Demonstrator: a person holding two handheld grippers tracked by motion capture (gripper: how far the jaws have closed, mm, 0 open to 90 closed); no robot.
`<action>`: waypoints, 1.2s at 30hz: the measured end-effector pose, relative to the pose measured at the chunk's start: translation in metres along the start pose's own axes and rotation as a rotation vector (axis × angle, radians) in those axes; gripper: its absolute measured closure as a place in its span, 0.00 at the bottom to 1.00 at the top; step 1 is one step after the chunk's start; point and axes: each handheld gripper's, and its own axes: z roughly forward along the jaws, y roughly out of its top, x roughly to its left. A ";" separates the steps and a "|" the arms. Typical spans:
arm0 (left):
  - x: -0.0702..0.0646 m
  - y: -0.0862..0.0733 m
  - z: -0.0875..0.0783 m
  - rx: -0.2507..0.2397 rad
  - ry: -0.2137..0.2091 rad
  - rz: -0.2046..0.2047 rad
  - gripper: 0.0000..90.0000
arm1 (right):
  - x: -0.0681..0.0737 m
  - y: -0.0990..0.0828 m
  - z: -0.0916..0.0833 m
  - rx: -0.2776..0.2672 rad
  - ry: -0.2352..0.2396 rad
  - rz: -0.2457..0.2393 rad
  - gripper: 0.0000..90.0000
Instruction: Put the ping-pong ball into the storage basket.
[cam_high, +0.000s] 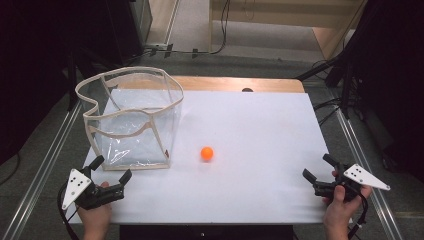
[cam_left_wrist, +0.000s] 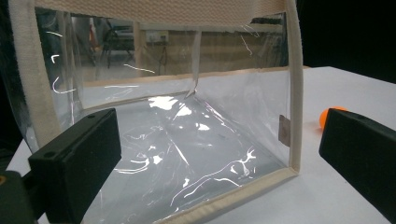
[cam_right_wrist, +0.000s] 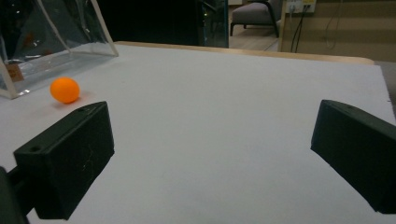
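So there's one white worktop with just two things on it: one orange ball and one clear plastic bag with cream fabric trim. The bag stands upright at the far-left part of the worktop, mouth open at the top, and looks to have nothing in it. The ball sits on the bare surface just off the bag's near-right corner, close but not touching, roughly mid-worktop. Two claws in play, one per hand, both down at the near edge and well apart from each other. The left claw is parked right in front of the bag's near side, jaws spread wide with nothing between them; in the left gripper view you look straight through the bag's clear wall, and a sliver of the ball peeks out behind the right jaw. The right claw is over at the near-right corner, also released, jaws wide apart and holding nothing, pointing across toward the middle. From the right gripper view the ball is up at the far left with the bag's corner just beside it, and a long stretch of worktop lies between the jaws and the ball. Each claw has one grey three-cornered plate on top. Neither claw touches the ball or the bag.
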 end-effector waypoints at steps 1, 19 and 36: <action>0.000 0.000 0.000 0.001 -0.001 0.002 0.00 | 0.000 0.000 0.000 0.000 0.000 0.000 0.00; -0.004 -0.001 0.001 0.022 0.004 0.030 0.00 | 0.019 0.024 0.007 0.048 0.011 -0.109 0.00; -0.004 -0.001 0.001 0.018 -0.007 0.031 0.00 | 0.036 0.056 0.038 0.131 0.133 -0.149 0.00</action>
